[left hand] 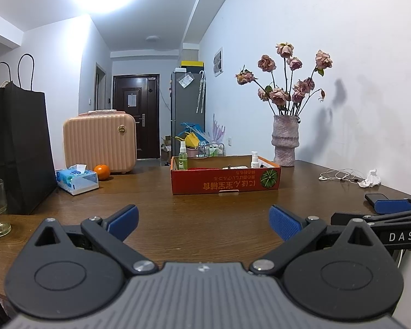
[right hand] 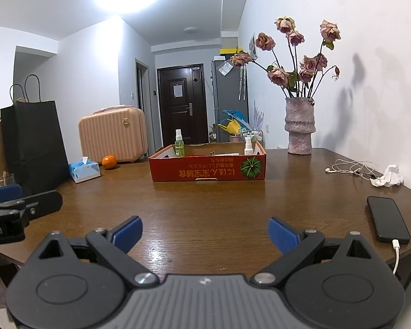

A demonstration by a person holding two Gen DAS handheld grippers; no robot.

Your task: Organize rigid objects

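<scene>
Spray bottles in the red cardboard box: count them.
2: a green spray bottle at the box's back left, a white spray bottle at its back right. Others lying flat may be hidden.

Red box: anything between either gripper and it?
Nothing visible. Bare table runs from the open left gripper and open right gripper to the red box. The phone and tissue pack lie off to the sides.
</scene>
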